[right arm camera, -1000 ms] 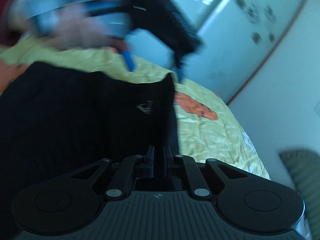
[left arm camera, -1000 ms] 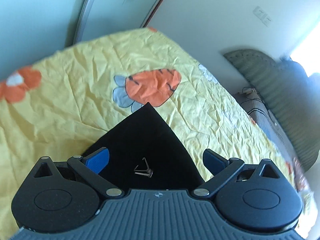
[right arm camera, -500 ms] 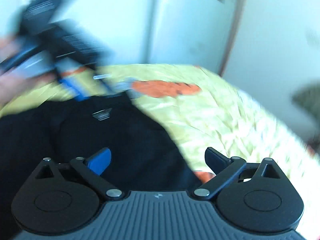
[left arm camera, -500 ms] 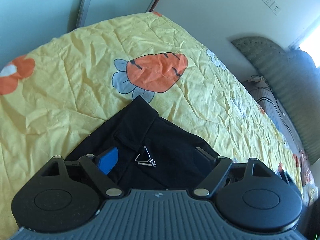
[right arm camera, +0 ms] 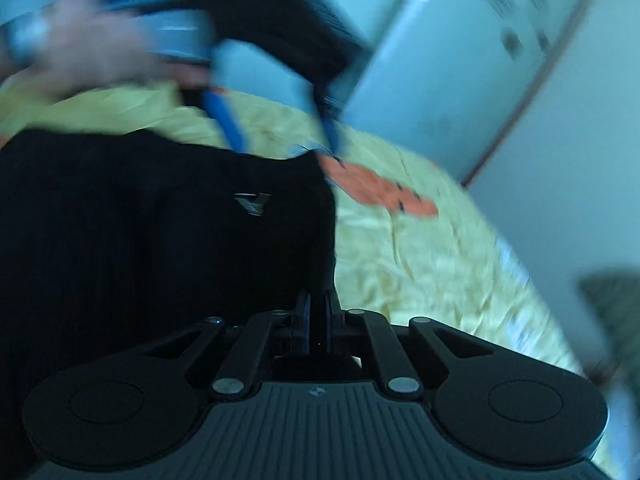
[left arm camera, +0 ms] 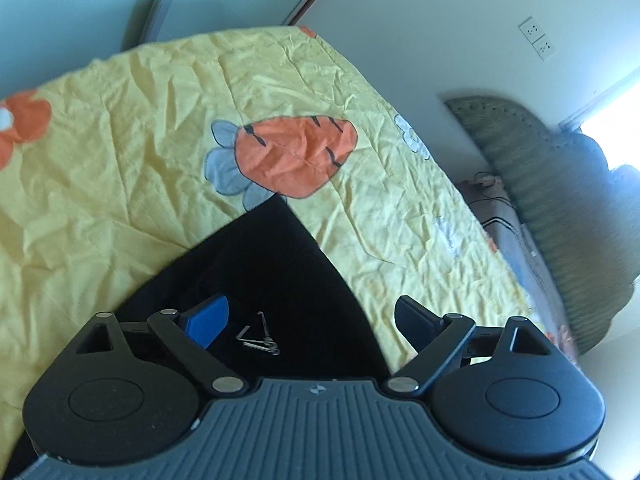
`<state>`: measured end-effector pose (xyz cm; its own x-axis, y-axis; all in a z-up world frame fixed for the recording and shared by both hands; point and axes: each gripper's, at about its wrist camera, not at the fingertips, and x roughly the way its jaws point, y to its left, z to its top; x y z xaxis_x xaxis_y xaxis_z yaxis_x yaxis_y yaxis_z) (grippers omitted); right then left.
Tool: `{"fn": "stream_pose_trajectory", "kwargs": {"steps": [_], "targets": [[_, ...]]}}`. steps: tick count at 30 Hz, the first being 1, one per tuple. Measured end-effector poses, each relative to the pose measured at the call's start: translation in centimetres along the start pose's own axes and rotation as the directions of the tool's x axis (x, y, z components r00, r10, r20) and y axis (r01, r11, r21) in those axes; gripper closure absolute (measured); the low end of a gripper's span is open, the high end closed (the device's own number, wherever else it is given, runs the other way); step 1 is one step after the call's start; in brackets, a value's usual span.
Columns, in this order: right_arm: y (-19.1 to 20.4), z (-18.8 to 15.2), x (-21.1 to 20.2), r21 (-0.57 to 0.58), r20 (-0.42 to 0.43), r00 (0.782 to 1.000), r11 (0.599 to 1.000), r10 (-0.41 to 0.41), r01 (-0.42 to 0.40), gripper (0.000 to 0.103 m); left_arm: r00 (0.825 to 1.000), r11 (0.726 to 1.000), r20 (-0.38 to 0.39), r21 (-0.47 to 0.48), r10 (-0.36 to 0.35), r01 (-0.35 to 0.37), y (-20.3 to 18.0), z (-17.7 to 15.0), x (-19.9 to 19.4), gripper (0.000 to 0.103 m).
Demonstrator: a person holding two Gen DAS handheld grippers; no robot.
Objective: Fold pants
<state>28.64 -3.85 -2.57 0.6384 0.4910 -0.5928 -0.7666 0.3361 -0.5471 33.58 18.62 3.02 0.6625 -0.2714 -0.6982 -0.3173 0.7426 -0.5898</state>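
The black pants [left arm camera: 260, 288] lie on the yellow bed [left arm camera: 120, 152]. The right gripper [right arm camera: 316, 312] has jaws clamped on their edge; the left gripper [left arm camera: 308, 316] hangs jaws wide over the corner at 12 o'clock. Mid-fold, likely; next, close left on that corner.

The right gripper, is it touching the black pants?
Touching. In the right wrist view, the right gripper has its jaws shut on the edge of the black pants, with the dark fabric pinched between them.
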Motion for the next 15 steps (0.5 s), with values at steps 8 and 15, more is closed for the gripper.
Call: {"fn": "stream_pose_trajectory", "kwargs": {"steps": [8, 15], "targets": [[5.8, -0.1, -3.4, -0.131, 0.037, 0.999, 0.991, -0.026, 0.031, 0.096, 0.997, 0.997, -0.004, 0.007, 0.073, -0.073, -0.4, -1.0, 0.6, 0.09], [5.2, -1.8, -3.9, -0.031, 0.008, 0.976, 0.975, -0.218, 0.219, 0.054, 0.996, 0.997, 0.086, 0.072, 0.036, -0.042, 0.8, -4.6, -3.8, 0.097]]}}
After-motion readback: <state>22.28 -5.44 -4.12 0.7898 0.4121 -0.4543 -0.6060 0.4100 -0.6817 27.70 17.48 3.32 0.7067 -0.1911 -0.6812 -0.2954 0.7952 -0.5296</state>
